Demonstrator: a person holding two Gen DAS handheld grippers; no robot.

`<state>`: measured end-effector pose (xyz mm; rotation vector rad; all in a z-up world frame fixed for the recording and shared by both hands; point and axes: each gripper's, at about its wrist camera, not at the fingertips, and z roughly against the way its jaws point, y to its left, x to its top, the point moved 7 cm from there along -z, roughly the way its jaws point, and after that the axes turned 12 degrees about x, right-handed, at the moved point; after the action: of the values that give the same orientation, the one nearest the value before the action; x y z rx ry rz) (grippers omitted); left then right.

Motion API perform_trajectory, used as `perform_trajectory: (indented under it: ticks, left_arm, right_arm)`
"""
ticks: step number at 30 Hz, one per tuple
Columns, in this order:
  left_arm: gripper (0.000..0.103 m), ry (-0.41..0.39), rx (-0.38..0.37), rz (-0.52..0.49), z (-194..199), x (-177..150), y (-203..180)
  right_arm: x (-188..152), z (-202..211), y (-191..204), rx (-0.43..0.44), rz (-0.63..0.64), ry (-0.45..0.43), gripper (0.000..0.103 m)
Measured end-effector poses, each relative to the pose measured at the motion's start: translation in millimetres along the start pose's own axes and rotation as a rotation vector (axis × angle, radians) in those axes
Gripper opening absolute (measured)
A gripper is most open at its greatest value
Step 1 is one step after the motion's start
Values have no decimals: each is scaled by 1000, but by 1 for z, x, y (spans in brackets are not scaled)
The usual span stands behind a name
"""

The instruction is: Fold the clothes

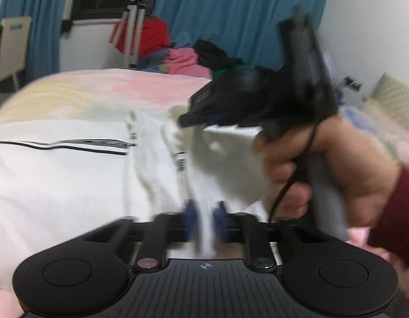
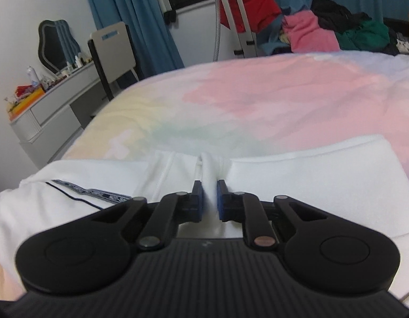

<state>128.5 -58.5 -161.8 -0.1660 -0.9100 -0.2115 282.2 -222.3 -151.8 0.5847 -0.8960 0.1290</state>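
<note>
A white garment (image 1: pixel 58 180) with a dark striped trim (image 1: pixel 87 143) lies spread on the pastel bedspread (image 1: pixel 98 90). My left gripper (image 1: pixel 205 216) is shut on a ridge of its white cloth, which runs up between the blue pads (image 1: pixel 191 213). The left view is blurred. My right gripper (image 2: pixel 210 188) is shut on another fold of the white garment (image 2: pixel 310 180), at its far edge. In the left wrist view the right gripper's black body (image 1: pixel 257 98) hangs above the garment, held by a hand in a dark red sleeve.
A pile of clothes, pink (image 2: pixel 310 34), red (image 2: pixel 257 2), black and green, lies past the bed's far edge. A metal tripod (image 2: pixel 238 16) and blue curtains (image 2: pixel 130 8) stand behind. A grey dresser (image 2: pixel 53 108) with a chair stands at the left.
</note>
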Motion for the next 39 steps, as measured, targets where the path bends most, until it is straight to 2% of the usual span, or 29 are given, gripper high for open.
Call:
perform_trajectory:
  ticks: [3, 6, 12, 16, 18, 20, 23, 25, 26, 28, 33, 37, 39]
  left_arm:
    - [5, -27, 5, 44, 9, 8, 7]
    - [5, -93, 6, 19, 31, 16, 6]
    - [5, 68, 19, 52, 3, -5, 17]
    - [7, 36, 28, 31, 6, -6, 12]
    - [13, 32, 31, 33, 6, -5, 13]
    - [15, 27, 29, 38, 8, -1, 12]
    - [27, -1, 39, 42, 17, 6, 12]
    - [43, -25, 48, 46, 26, 12, 11]
    - [46, -36, 56, 40, 32, 14, 11]
    - [47, -66, 102, 14, 45, 18, 14]
    - [56, -112, 141, 43, 81, 21, 26]
    - [65, -144, 163, 57, 108, 23, 34]
    - [66, -155, 197, 57, 120, 22, 39]
  right_arm:
    - [15, 12, 10, 51, -5, -55, 12]
    - [20, 15, 18, 64, 4, -71, 12]
    - [-11, -19, 4, 8, -13, 19, 13]
    - [-17, -24, 4, -22, 10, 24, 14]
    - [-17, -23, 5, -36, 19, 23, 16]
    - [-13, -16, 7, -48, 17, 13, 19]
    - [-9, 7, 13, -69, 24, -20, 29]
    - [-6, 29, 18, -86, 32, -36, 30]
    - [-5, 41, 21, -95, 39, -43, 30]
    - [-2, 65, 27, -117, 53, -59, 30]
    - [1, 128, 36, -144, 41, -114, 30]
    - [-10, 170, 41, -173, 27, -150, 30]
    - [-20, 186, 41, -183, 17, -168, 30]
